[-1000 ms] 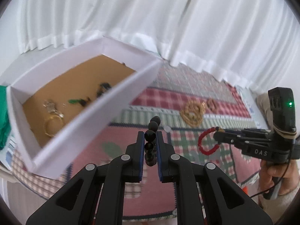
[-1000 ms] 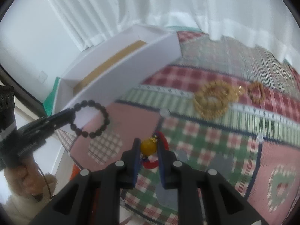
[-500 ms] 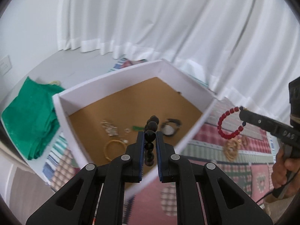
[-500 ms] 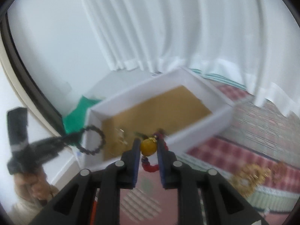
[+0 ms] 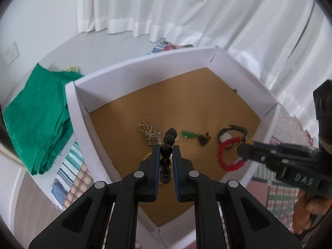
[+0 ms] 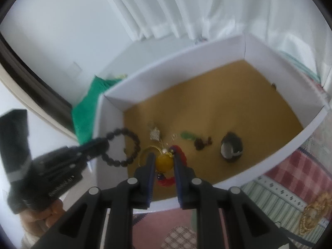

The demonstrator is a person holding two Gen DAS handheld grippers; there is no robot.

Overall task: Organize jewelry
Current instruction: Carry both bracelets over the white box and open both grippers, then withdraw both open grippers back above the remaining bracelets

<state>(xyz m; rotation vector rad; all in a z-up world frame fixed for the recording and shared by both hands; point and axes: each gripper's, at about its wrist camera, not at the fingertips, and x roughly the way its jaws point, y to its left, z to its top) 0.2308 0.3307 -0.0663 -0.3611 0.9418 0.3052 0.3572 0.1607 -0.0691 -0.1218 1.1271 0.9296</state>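
Observation:
My left gripper [image 5: 166, 153] is shut on a black bead bracelet [image 5: 167, 145] and holds it over the white box [image 5: 145, 66] with a brown floor. It also shows in the right wrist view [image 6: 122, 147]. My right gripper [image 6: 164, 159] is shut on a red bead bracelet [image 6: 182, 153] by its yellow bead [image 6: 164, 161], above the box's near side; the red bracelet hangs from it in the left wrist view [image 5: 226, 157]. Inside the box lie a silver chain piece [image 5: 150, 133], a green piece [image 5: 188, 134], a dark bracelet [image 5: 230, 133] and a gold ring [image 6: 148, 151].
A folded green cloth [image 5: 39, 112] lies left of the box. A patchwork cloth [image 6: 290, 186] covers the table to the right, with a gold bead necklace [image 6: 313, 213] on it. White curtains [image 5: 186, 10] hang behind.
Both grippers have moved from the patchwork cloth to above the box, each still holding its bracelet. The box interior now fills both views.

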